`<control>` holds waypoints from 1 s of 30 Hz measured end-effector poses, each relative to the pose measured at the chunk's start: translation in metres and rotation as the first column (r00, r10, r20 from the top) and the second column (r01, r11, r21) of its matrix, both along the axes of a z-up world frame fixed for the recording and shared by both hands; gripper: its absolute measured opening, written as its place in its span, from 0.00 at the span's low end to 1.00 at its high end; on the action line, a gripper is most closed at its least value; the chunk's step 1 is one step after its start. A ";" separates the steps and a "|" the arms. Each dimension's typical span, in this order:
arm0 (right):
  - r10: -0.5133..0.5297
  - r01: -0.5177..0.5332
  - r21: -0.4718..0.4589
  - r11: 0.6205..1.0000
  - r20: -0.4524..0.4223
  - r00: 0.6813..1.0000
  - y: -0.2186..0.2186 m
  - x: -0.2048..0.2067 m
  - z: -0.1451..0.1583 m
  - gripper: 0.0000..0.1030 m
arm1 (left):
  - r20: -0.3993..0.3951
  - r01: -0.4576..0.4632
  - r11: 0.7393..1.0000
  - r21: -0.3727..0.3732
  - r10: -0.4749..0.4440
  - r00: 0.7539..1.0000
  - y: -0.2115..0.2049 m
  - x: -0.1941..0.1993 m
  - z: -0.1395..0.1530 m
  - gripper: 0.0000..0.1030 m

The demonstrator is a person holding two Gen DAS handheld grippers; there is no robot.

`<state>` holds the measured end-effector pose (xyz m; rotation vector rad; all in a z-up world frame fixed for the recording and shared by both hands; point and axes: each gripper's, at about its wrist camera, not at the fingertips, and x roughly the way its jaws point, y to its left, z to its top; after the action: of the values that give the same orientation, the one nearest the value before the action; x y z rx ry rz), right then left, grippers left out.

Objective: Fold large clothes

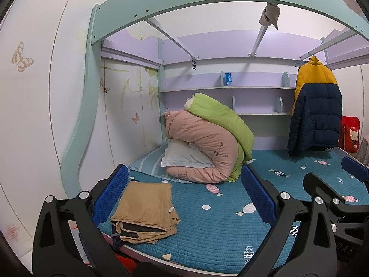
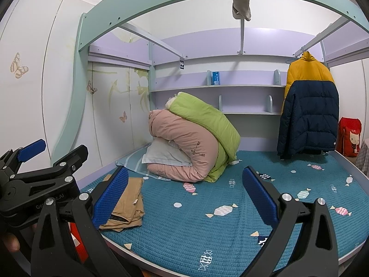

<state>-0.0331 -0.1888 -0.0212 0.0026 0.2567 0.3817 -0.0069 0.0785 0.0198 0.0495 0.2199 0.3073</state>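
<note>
A tan garment [image 1: 147, 210] lies folded with a dark lining showing, at the front left corner of the teal bed cover [image 1: 207, 230]. It also shows in the right wrist view [image 2: 125, 204]. My left gripper [image 1: 184, 196] is open and empty, held in front of the bed above the garment. My right gripper [image 2: 184, 196] is open and empty, to the right of the left one. A yellow and navy puffer jacket [image 1: 316, 108] hangs on a rail at the back right; it also shows in the right wrist view [image 2: 309, 106].
A rolled pink and green quilt [image 1: 207, 138] with a white pillow [image 1: 182, 154] sits at the back of the bed. Shelves [image 1: 230, 87] line the back wall. A red bag [image 1: 350, 133] stands at the right. The bunk frame [image 1: 207, 2] arches overhead.
</note>
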 end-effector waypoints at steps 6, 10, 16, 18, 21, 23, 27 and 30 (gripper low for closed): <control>0.000 0.000 0.000 1.000 -0.002 1.000 0.001 0.000 0.000 0.93 | -0.001 -0.001 1.000 -0.001 0.001 1.000 0.001 -0.001 0.000 0.95; -0.001 0.001 0.000 1.000 -0.002 1.000 0.001 0.000 0.000 0.93 | -0.001 0.000 1.000 -0.002 0.000 1.000 0.001 -0.001 0.000 0.95; 0.001 -0.001 0.000 1.000 -0.006 1.000 0.002 0.002 0.000 0.93 | -0.002 -0.002 1.000 -0.001 0.002 1.000 0.004 -0.001 0.000 0.95; 0.001 -0.001 0.000 1.000 -0.004 1.000 0.003 0.002 0.000 0.93 | -0.002 -0.002 1.000 -0.001 0.002 1.000 0.003 -0.001 0.000 0.95; 0.003 -0.003 0.003 1.000 -0.008 1.000 0.003 0.003 -0.001 0.93 | -0.001 -0.005 1.000 0.002 0.005 1.000 0.006 -0.001 0.001 0.95; 0.005 -0.005 0.003 1.000 -0.015 1.000 0.004 0.004 -0.002 0.93 | -0.002 -0.008 1.000 0.003 0.008 1.000 0.009 -0.002 0.000 0.95; -0.001 0.001 -0.006 1.000 -0.015 1.000 0.008 0.003 -0.002 0.93 | -0.006 -0.009 1.000 -0.003 0.009 1.000 0.017 -0.002 -0.003 0.95; -0.002 0.002 -0.006 1.000 -0.019 1.000 0.009 0.004 -0.003 0.93 | -0.009 -0.007 1.000 -0.002 0.007 1.000 0.021 -0.002 -0.004 0.95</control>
<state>-0.0294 -0.1793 -0.0246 0.0007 0.2768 0.3790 -0.0089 0.0996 0.0161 0.0479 0.2291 0.3135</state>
